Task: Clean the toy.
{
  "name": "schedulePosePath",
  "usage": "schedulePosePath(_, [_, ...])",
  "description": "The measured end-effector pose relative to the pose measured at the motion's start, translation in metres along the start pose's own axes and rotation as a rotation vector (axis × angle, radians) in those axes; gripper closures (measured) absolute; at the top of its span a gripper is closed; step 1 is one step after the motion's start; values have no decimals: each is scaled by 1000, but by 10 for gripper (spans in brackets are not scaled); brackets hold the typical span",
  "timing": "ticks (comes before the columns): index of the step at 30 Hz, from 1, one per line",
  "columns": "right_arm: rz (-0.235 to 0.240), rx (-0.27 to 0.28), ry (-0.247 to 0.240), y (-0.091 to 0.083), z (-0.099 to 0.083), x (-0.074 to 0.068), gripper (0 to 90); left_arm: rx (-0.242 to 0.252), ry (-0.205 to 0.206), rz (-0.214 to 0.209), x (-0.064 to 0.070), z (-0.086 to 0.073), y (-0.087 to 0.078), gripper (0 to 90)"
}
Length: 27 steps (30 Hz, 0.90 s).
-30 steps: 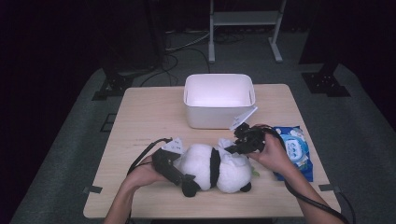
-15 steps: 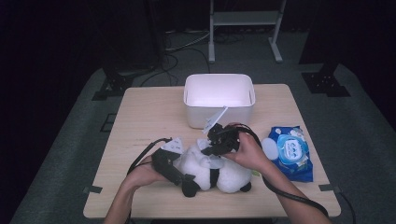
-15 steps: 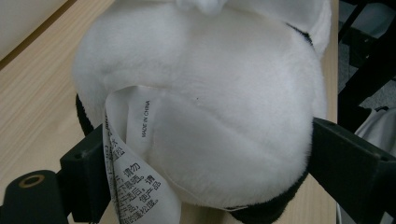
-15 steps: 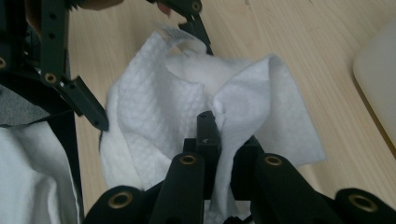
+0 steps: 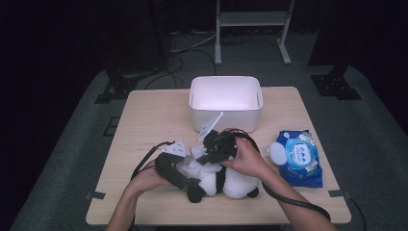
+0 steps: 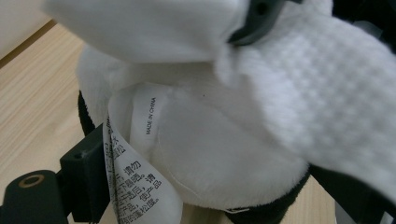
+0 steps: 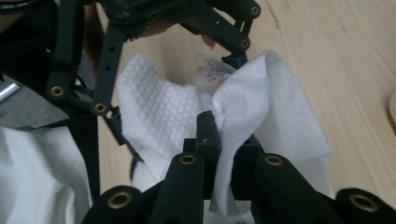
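Right gripper jaws pinched tight on white wipe, pressed atop panda plush. Left gripper clamps plush from its left end.

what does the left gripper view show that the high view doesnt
Left gripper view: the printed care label on the panda plush, reading MADE IN CHINA, and the wipe's dimpled weave up close.

High view: the white bin, the blue wipes pack, the wooden table, and the right tongs pressing down on the plush beside the left tongs.

Both: the black-and-white plush with the white wipe held against it.
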State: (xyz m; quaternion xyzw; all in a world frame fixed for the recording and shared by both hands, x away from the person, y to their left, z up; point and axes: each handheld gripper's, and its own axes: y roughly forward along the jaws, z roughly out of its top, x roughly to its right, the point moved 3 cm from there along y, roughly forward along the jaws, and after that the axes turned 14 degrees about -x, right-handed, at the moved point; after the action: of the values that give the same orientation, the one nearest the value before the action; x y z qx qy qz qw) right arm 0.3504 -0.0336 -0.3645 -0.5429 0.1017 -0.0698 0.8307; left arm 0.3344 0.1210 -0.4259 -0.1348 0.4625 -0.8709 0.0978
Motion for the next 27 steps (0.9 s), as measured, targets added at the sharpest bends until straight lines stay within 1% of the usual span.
schedulePosePath(4, [8,-1,-3,-1,-5,-4,843,0,-1,2,0,0,0,95])
schedulePosePath(5, [5,-3,-8,-1,-7,-5,842,0,-1,2,0,0,0,95])
schedulePosePath(6, [3,-8,-3,-2,-9,-7,841,0,-1,4,0,0,0,95])
schedulePosePath(7, [-6,-10,-5,-3,-13,-9,842,1,-2,5,0,0,0,95])
schedulePosePath(8, [-6,-10,-5,-3,-13,-9,842,1,-2,5,0,0,0,95])
schedulePosePath(9, [-5,-12,0,-3,-20,-9,843,2,-1,4,0,0,0,95])
schedulePosePath(10, [-5,-12,0,-3,-20,-9,843,2,-1,4,0,0,0,95])
schedulePosePath(11, [-8,-13,10,-4,-27,-9,844,1,-2,3,0,0,0,95])
schedulePosePath(12, [-8,-13,10,-4,-27,-9,844,1,-2,3,0,0,0,95])
schedulePosePath(13, [-8,-12,22,-5,-33,-7,844,3,-4,2,0,0,0,95])
schedulePosePath(14, [-8,-12,22,-5,-33,-7,844,3,-4,2,0,0,0,95])
schedulePosePath(15, [-13,-10,33,-6,-39,-4,844,3,-5,2,0,0,0,95])
schedulePosePath(16, [-13,-10,33,-6,-39,-4,844,3,-5,2,0,0,0,95])
schedulePosePath(18, [-12,-10,50,-8,-46,-2,844,4,-6,2,0,0,0,95])
schedulePosePath(19, [-18,-16,63,-9,-51,0,844,2,-5,3,0,0,0,95])
schedulePosePath(21, [-23,-21,67,-10,-53,1,844,2,-5,3,0,0,0,95])
schedulePosePath(22, [-25,-24,78,-11,-56,1,844,3,-4,4,0,0,0,95])
schedulePosePath(23, [-28,-39,89,-12,-61,3,844,5,-5,3,0,0,0,95])
schedulePosePath(26, [-35,-47,98,-15,-65,3,844,4,-5,3,0,0,0,95])
schedulePosePath(27, [-39,-52,102,-16,-70,3,844,3,-4,2,0,0,0,95])
